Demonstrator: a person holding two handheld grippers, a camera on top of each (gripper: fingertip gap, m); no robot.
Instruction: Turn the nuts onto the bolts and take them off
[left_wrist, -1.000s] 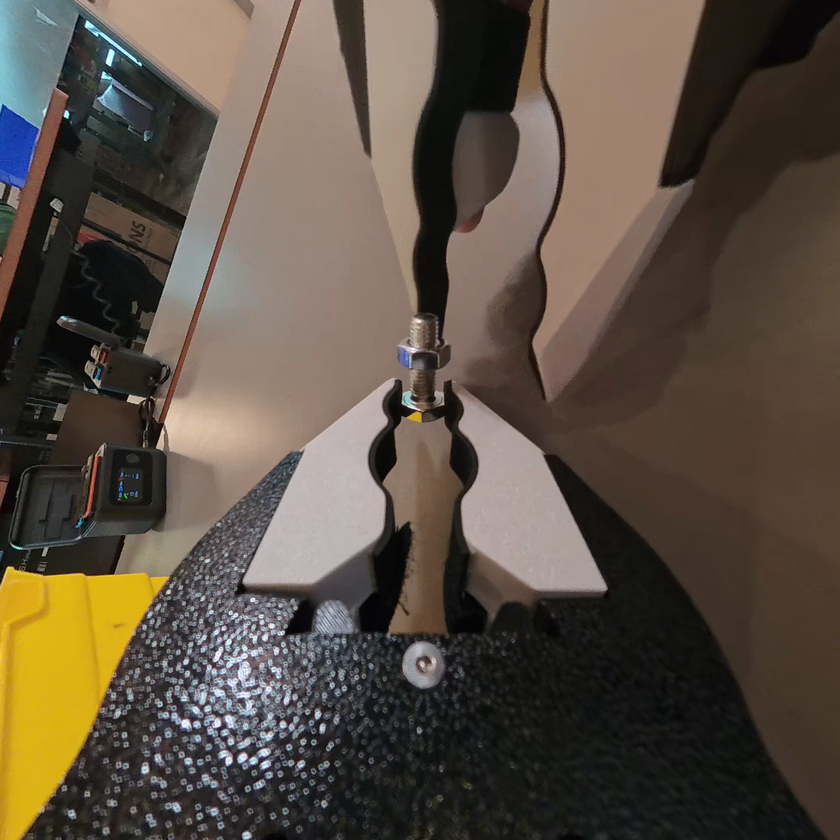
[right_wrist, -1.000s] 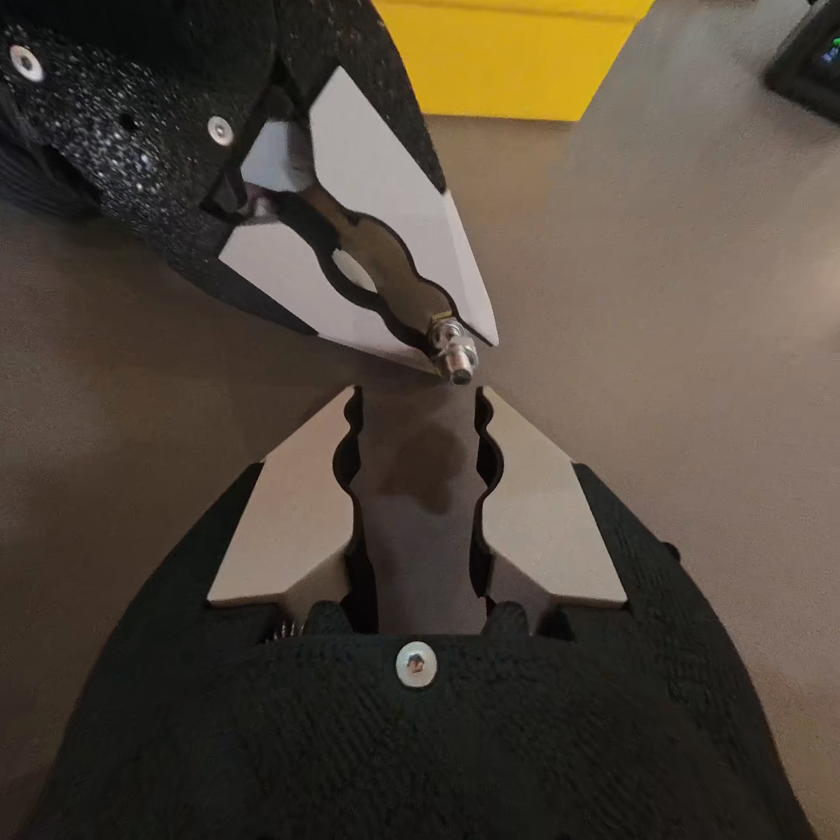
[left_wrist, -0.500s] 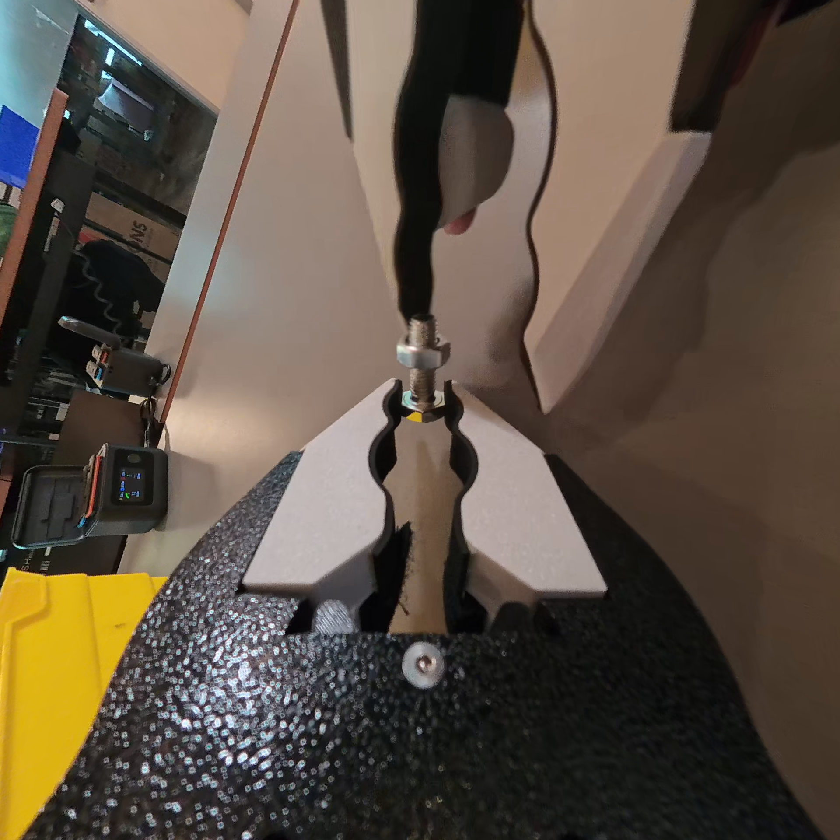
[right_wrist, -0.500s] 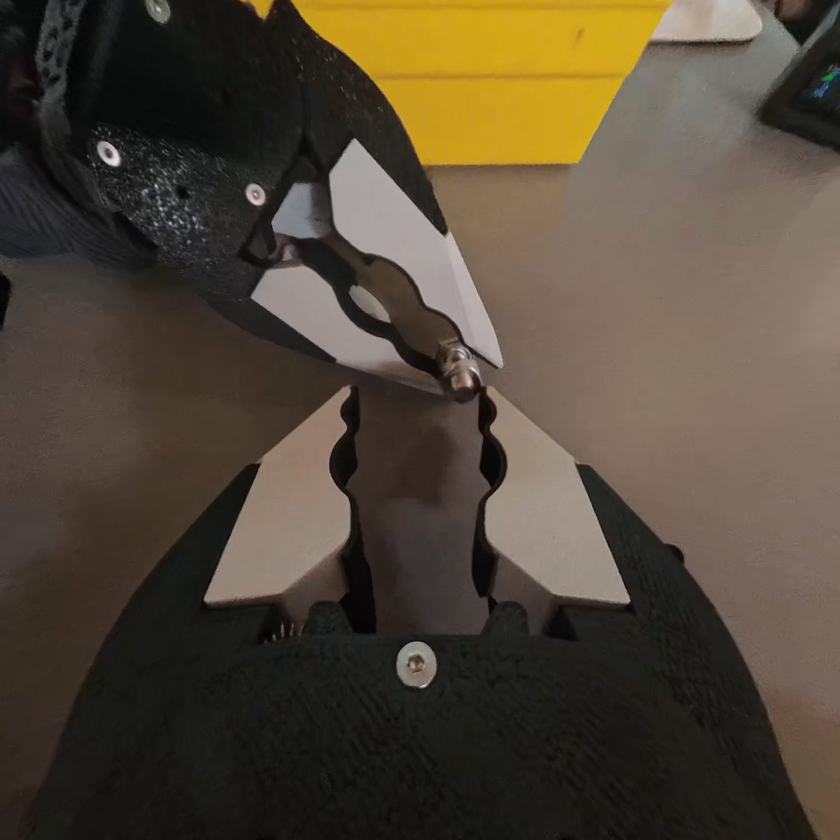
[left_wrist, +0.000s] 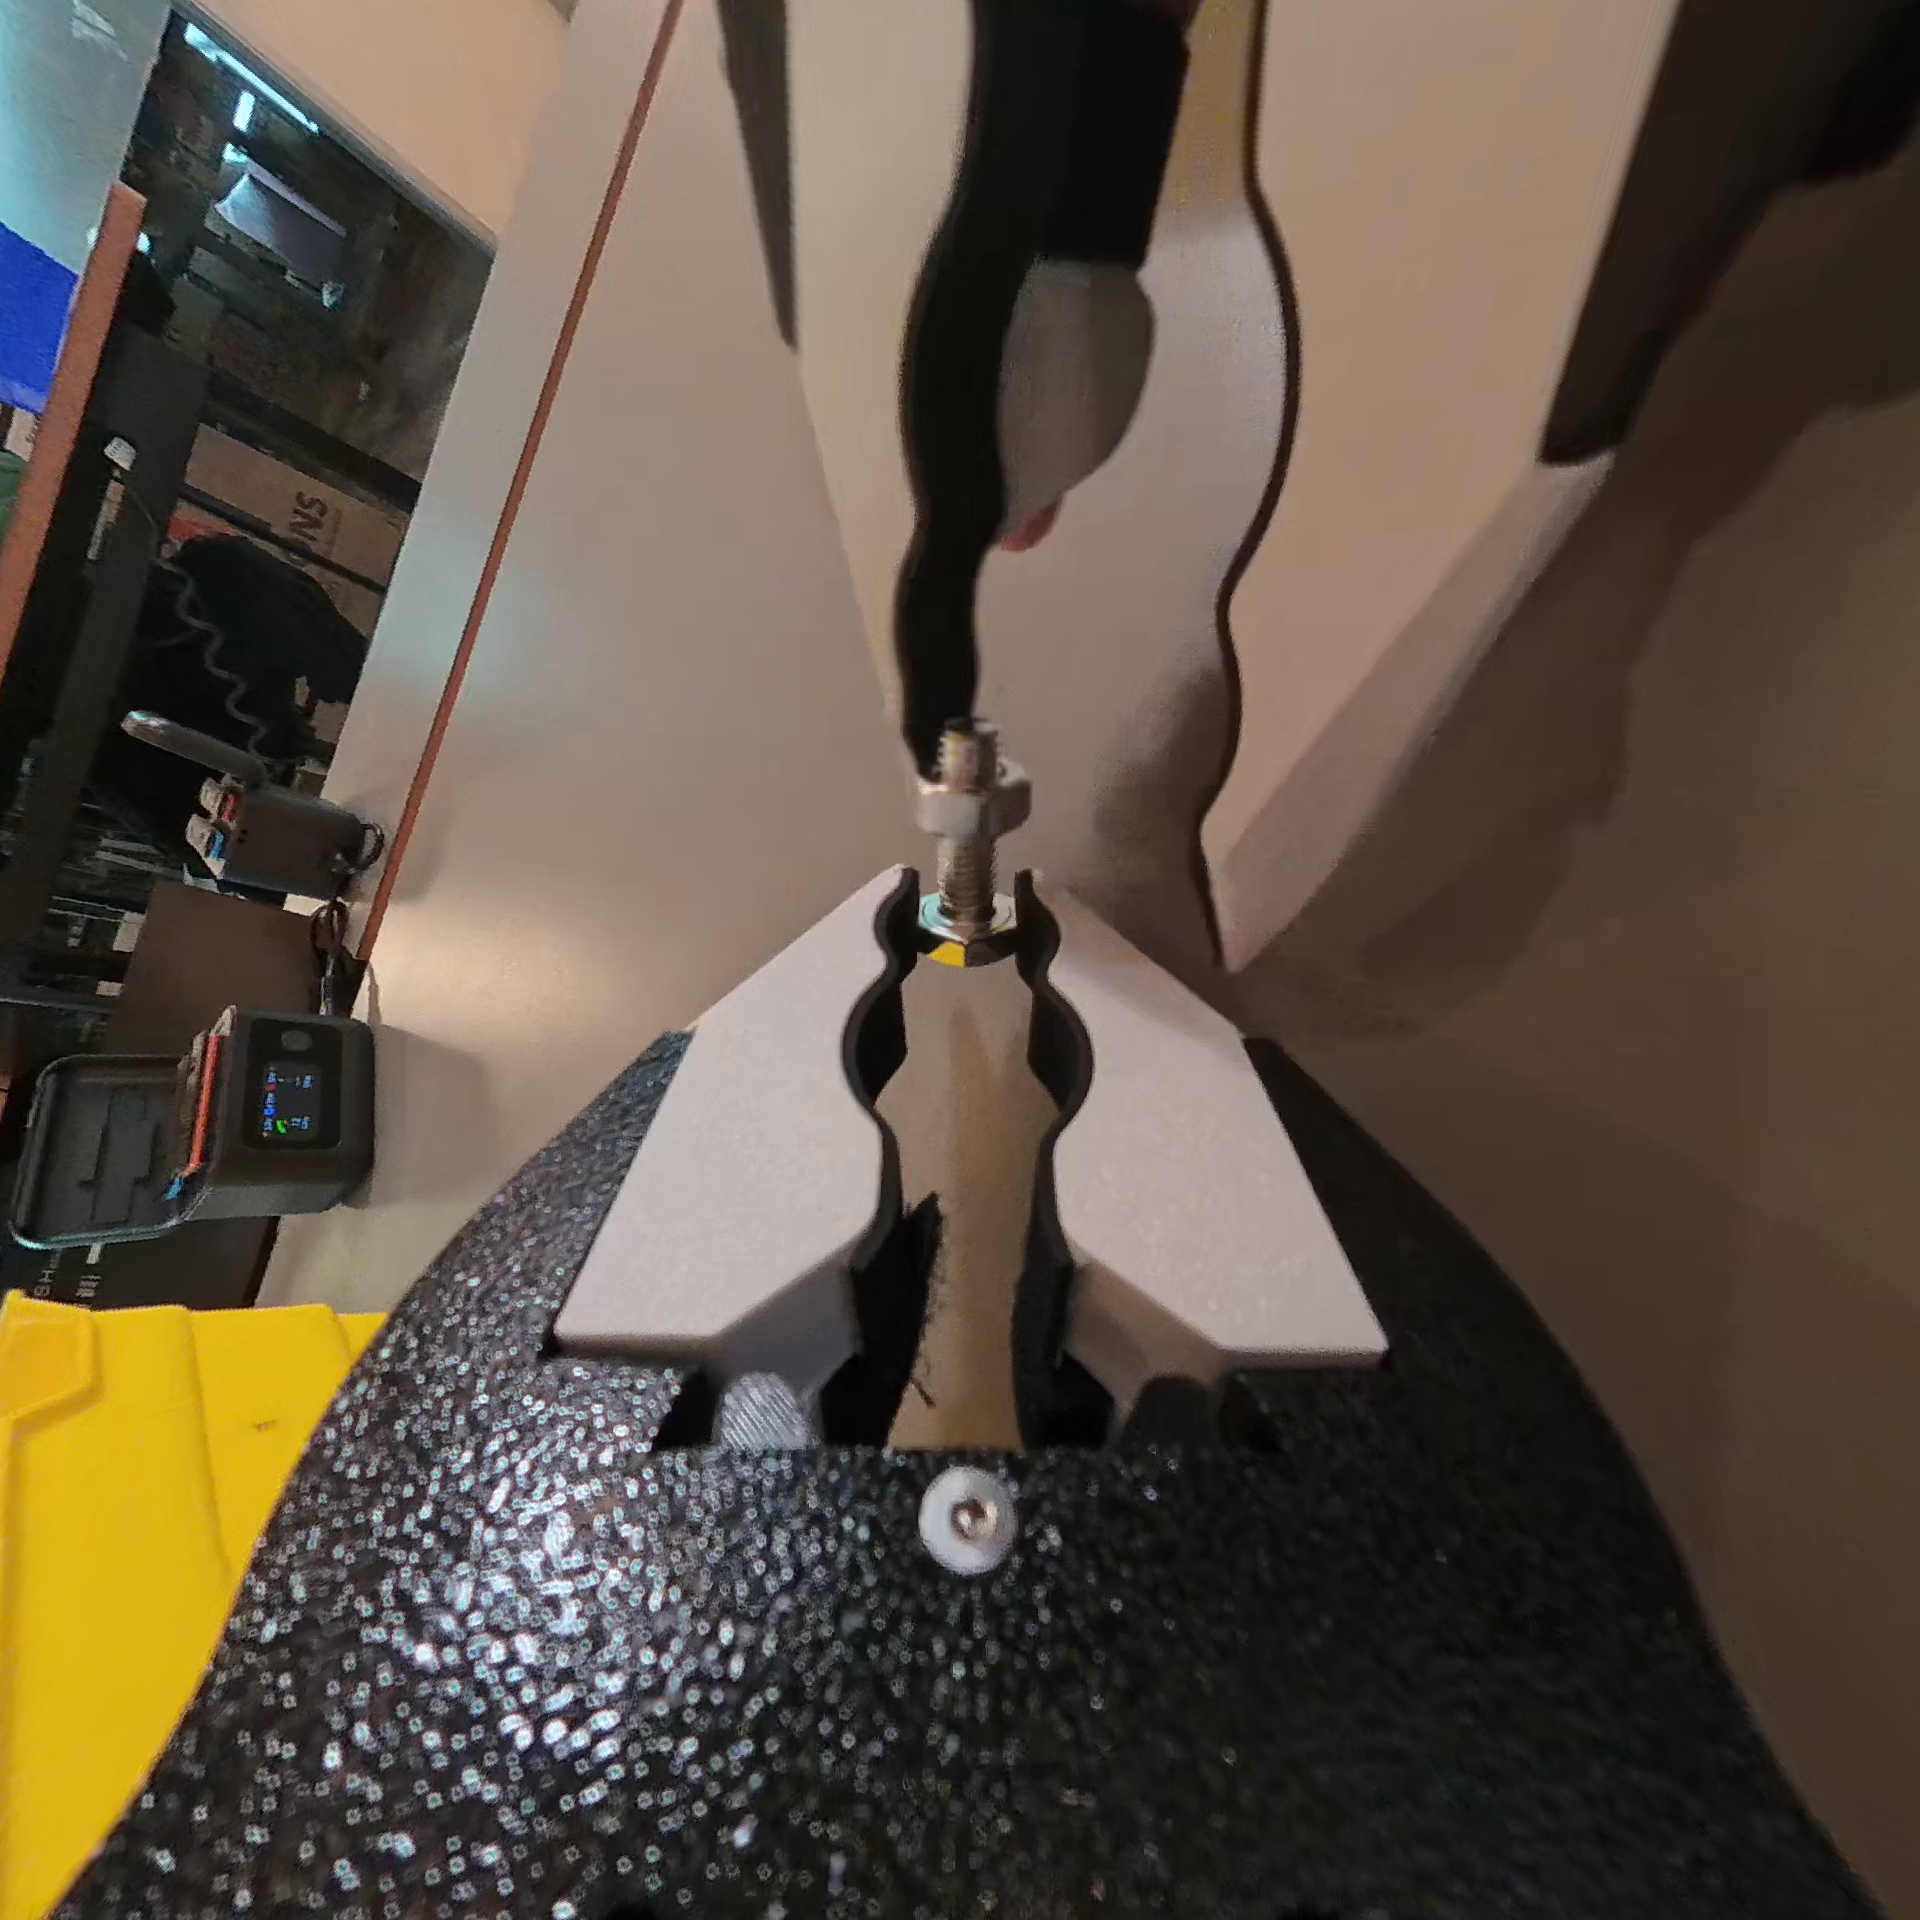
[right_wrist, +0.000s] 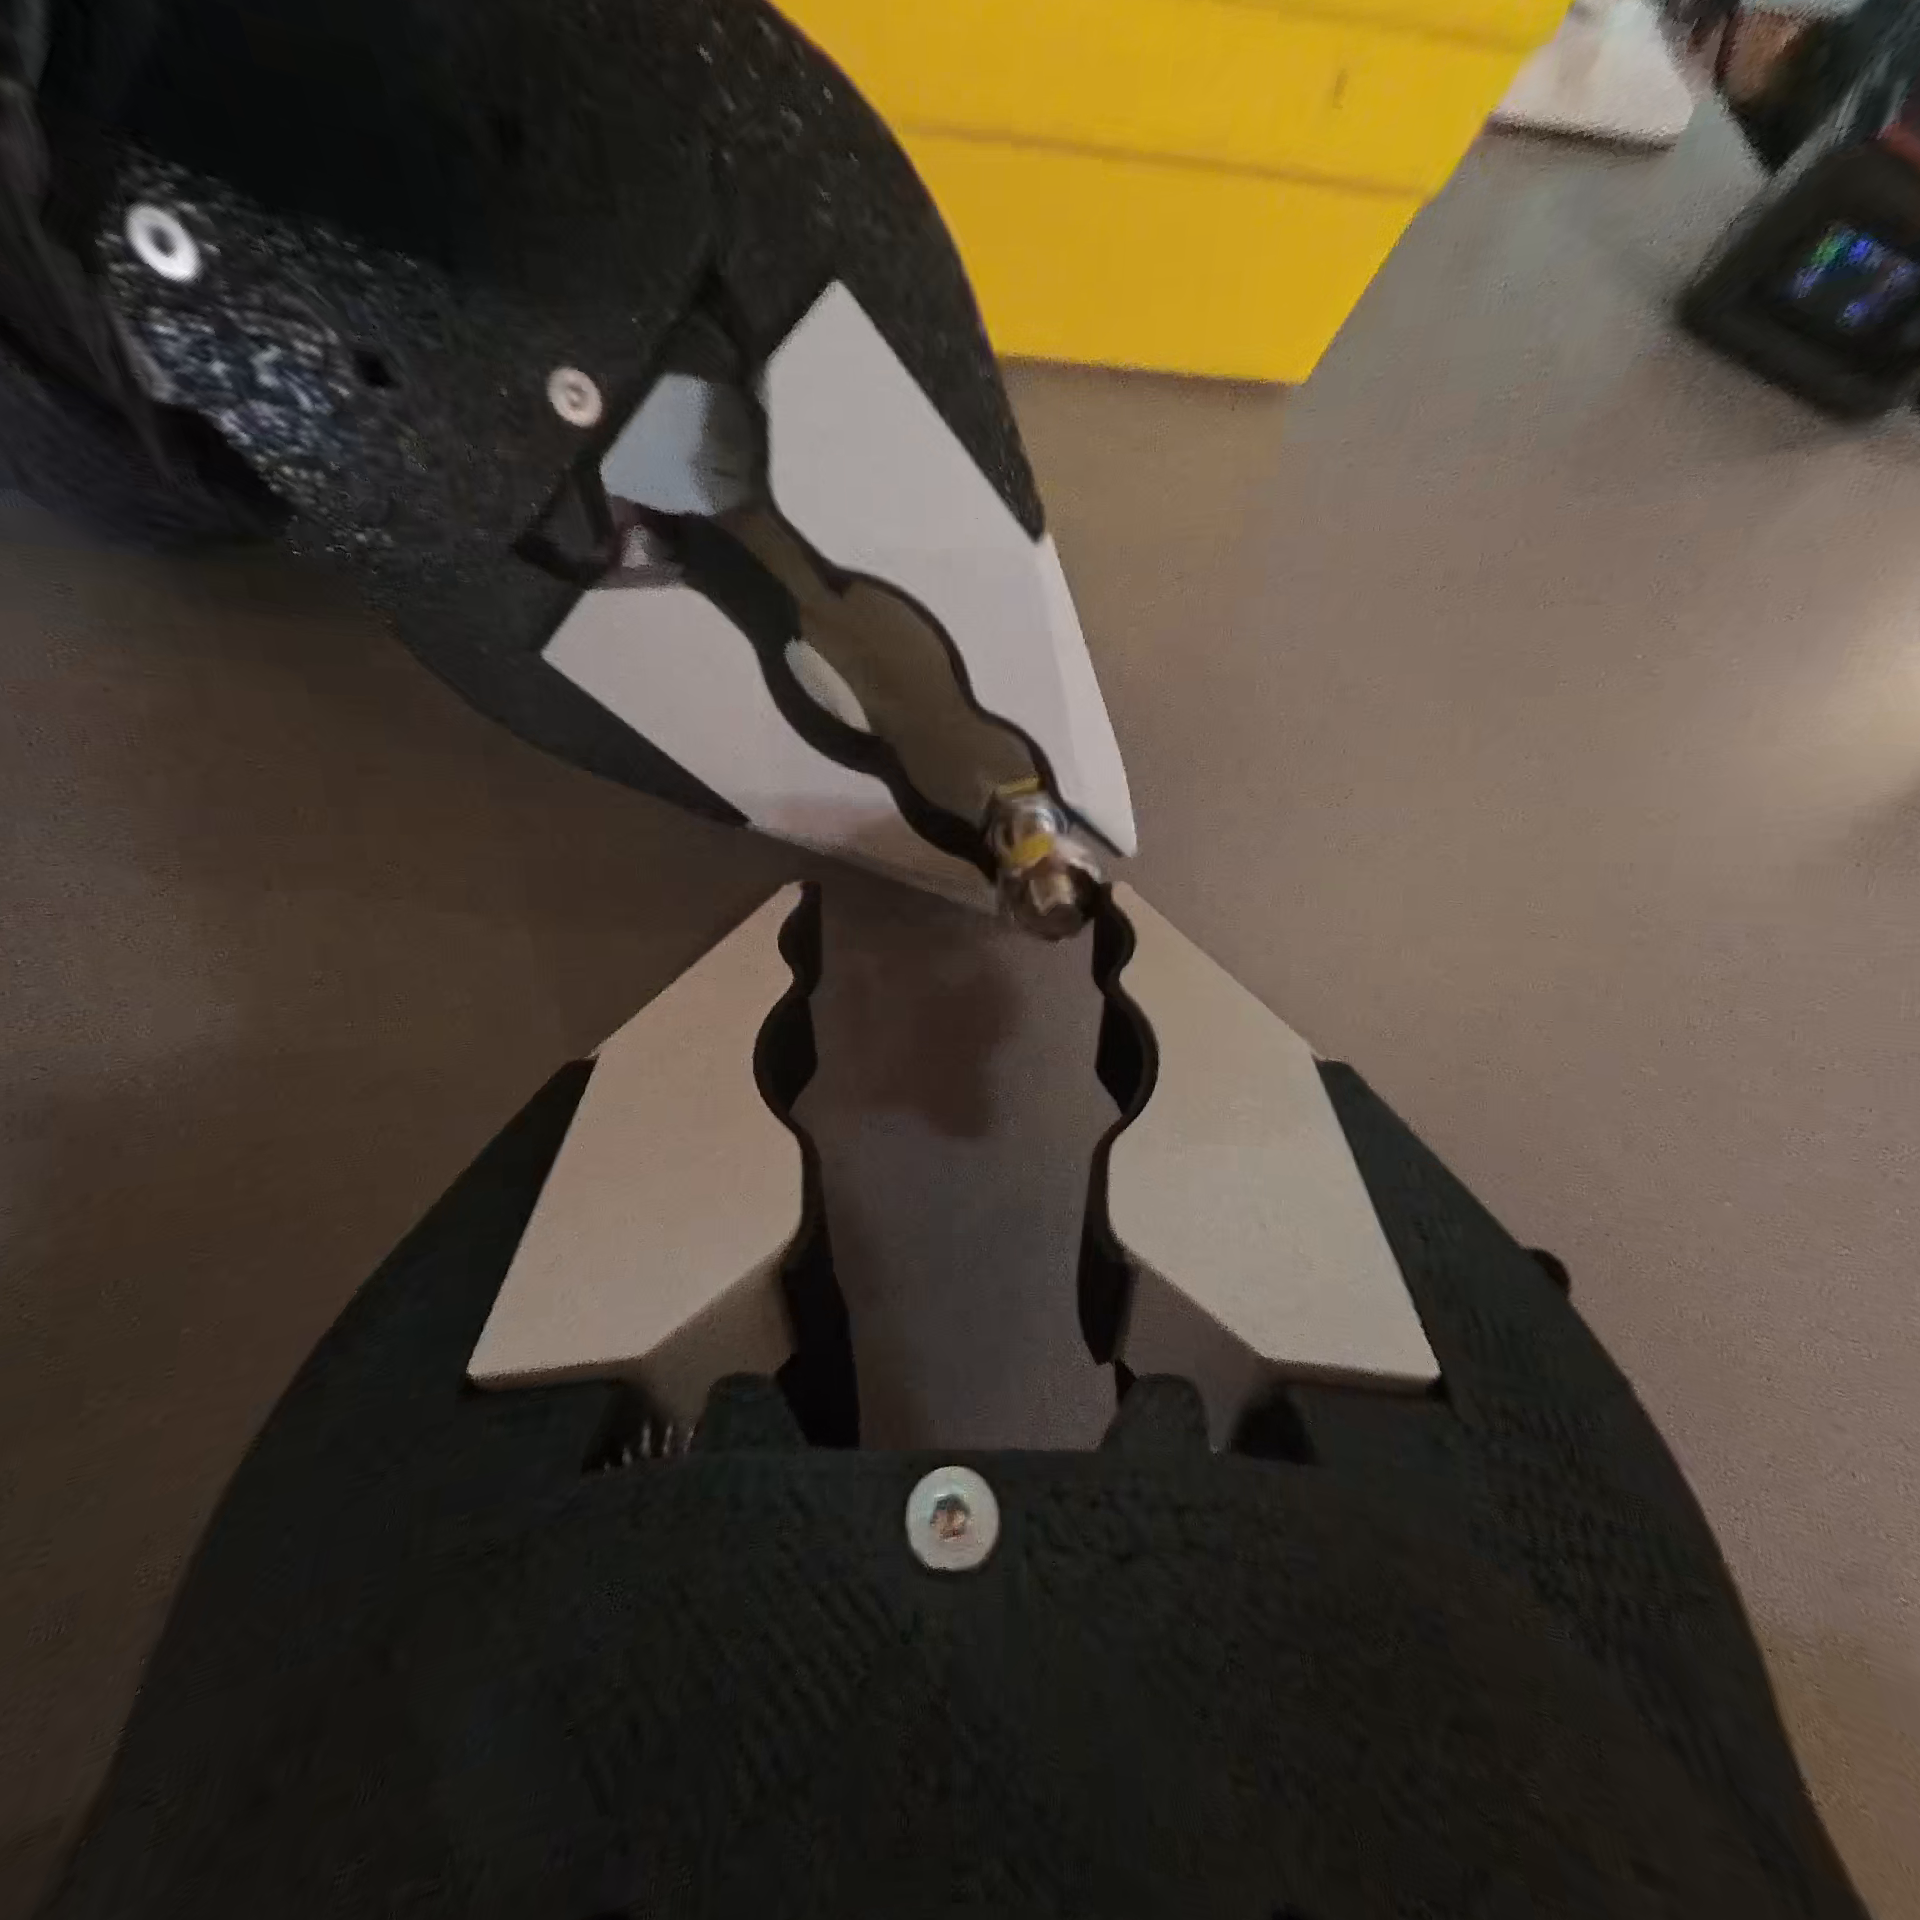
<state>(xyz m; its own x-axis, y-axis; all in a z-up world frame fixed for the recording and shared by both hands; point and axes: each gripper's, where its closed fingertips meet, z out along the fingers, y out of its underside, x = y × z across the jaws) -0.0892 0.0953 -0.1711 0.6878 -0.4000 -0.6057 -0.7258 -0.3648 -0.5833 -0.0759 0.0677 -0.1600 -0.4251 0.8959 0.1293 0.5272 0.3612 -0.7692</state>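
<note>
The left gripper (left_wrist: 966, 914) pinches the bolt (left_wrist: 966, 831) by its head, steadying it so the right gripper (right_wrist: 961, 914), fingers parted and empty, can reach the nut (left_wrist: 971, 800).

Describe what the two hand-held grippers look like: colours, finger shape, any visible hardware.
Both match. The left hand-held gripper has a black, rough-textured, speckled body, two pale grey wedge-shaped fingers with black wavy inner edges, and a silver screw centred below them. The right hand-held gripper has the same black body, grey fingers with scalloped black pads, and a silver screw. No cables or sleeves are visible.
</note>
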